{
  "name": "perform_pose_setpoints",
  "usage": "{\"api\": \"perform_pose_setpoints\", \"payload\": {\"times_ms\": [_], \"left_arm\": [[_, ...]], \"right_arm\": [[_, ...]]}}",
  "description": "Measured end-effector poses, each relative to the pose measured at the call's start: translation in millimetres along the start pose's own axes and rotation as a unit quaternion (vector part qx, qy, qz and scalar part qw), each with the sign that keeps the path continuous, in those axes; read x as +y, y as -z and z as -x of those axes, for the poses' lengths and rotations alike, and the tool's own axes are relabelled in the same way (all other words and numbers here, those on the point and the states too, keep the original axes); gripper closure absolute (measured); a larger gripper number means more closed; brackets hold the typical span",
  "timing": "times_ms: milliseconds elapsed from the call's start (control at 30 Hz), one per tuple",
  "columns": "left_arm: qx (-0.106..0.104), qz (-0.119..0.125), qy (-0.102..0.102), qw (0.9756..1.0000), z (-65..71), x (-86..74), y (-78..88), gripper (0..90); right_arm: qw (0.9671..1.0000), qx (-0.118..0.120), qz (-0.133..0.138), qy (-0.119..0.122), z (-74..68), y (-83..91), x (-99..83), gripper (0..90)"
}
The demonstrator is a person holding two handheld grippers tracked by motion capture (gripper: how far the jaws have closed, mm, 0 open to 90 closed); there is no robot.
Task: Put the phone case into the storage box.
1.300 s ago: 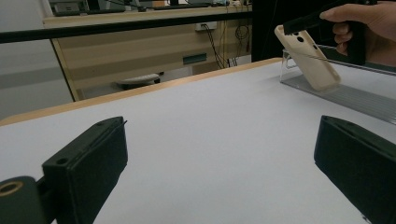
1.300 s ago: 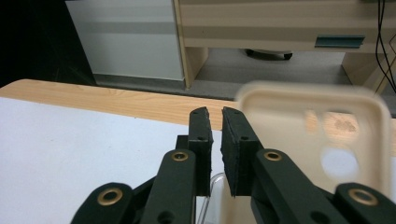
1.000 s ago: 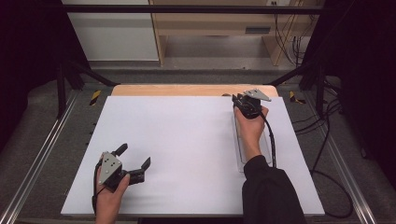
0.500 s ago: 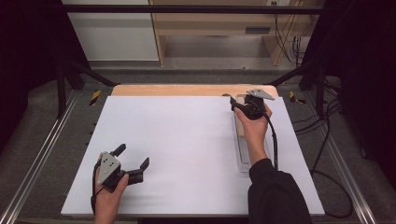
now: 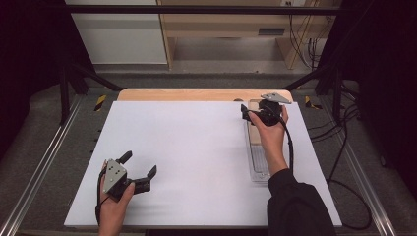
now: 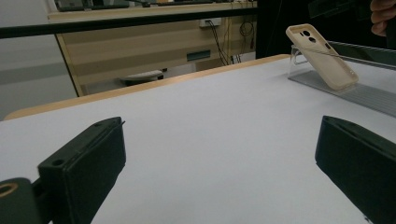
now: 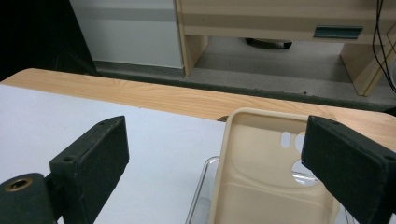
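A beige phone case (image 7: 261, 177) leans tilted on a clear plastic stand (image 5: 259, 164) at the right side of the white table sheet (image 5: 196, 147); its hollow inner side faces my right gripper. My right gripper (image 7: 217, 137) is open and its jaws have just been opening. The case's top sits low between them, the right jaw overlapping its edge, the left jaw well apart from it. In the high view the right gripper (image 5: 244, 114) is at the stand's far end. The case (image 6: 322, 56) also shows in the left gripper view. My left gripper (image 5: 140, 163) rests open and empty near the front left.
A wooden table edge (image 5: 187, 94) runs along the far side of the sheet. Beyond it are a floor and wooden furniture (image 7: 280, 18). Metal frame rails (image 5: 44, 162) flank the table, and cables (image 5: 344, 162) trail at the right.
The right gripper's jaws stand wider apart than a second ago, with the hand almost in the same spot. The left hand and gripper have kept still.
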State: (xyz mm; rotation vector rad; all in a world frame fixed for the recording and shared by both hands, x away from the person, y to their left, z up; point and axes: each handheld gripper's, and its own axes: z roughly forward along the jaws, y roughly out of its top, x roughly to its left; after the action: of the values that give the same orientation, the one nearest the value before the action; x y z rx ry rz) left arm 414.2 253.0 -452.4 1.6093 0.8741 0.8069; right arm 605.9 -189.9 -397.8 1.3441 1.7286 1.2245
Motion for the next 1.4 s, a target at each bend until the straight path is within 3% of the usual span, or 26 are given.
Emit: {"api": "perform_pose_setpoints", "payload": {"times_ms": [300,467,933,1400], "left_arm": [[0.007,0.005,0.005,0.9999,-1.4,0.4,3.5,1.7],[0.006,0.004,0.003,1.0,-0.6,0.3,2.4,1.7],[0.005,0.003,0.0,1.0,-0.5,-0.7,2.7,2.0],[0.007,0.006,-0.002,1.0,-5.1,-0.1,5.4,2.0]], "right_arm": [[0.9999,0.013,0.0,0.012,-6.7,3.3,0.6,6.6],[0.9998,0.021,0.005,0.003,-6.6,6.0,2.8,6.7],[0.9994,0.035,0.005,-0.006,0.8,16.0,6.0,6.2],[0.9986,0.043,0.024,-0.015,10.5,33.1,14.7,6.8]]}}
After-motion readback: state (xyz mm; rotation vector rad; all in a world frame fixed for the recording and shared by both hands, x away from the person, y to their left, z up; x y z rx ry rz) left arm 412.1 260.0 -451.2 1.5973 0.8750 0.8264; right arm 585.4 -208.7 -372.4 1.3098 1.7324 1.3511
